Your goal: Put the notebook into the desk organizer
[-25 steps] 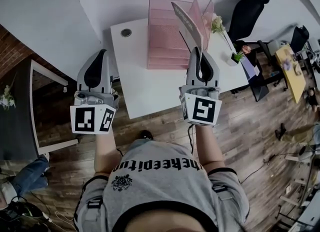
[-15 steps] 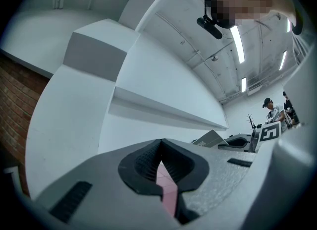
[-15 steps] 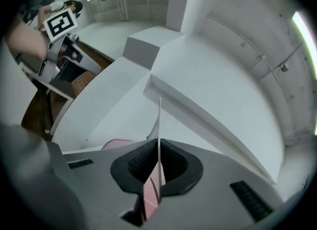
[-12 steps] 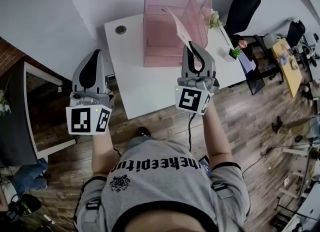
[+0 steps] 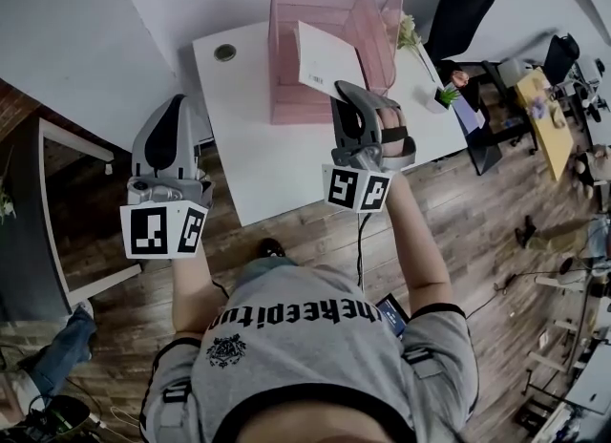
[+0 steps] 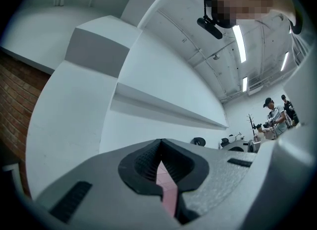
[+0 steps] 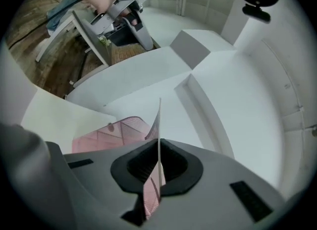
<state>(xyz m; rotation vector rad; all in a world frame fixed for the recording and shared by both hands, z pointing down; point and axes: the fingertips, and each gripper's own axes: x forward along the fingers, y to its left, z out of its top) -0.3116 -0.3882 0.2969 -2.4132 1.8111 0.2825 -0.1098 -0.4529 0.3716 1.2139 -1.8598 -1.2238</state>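
1. Head view: a white surface (image 5: 253, 155) stands against a pale wall, with wood floor around it. The pink desk organizer (image 5: 301, 21) sits at the far edge of this surface.
2. My right hand-held gripper (image 5: 346, 97) is just in front of the desk organizer and holds the notebook (image 5: 325, 61) by its near edge. The pale cover hangs across the organizer's front. It is in no compartment yet, as far as I can judge.
3. My left hand-held gripper (image 5: 174, 105) hovers well to the left of the desk organizer, off the surface's edge, and carries nothing.
4. I judge the pick-up done. What is left is to line the notebook up with a slot, slide it in and let go.
5. Left gripper view: my left hand-held gripper (image 6: 161, 162) has its jaws pressed together with nothing between them. A pink sliver shows through the slit below. I take it for the desk organizer beyond.
6. Right gripper view: my right hand-held gripper (image 7: 158, 167) is nearly closed, pinching the notebook (image 7: 159, 125). The notebook is seen edge-on as a thin upright line. The desk organizer (image 7: 111, 134) lies just beyond it, to the left.
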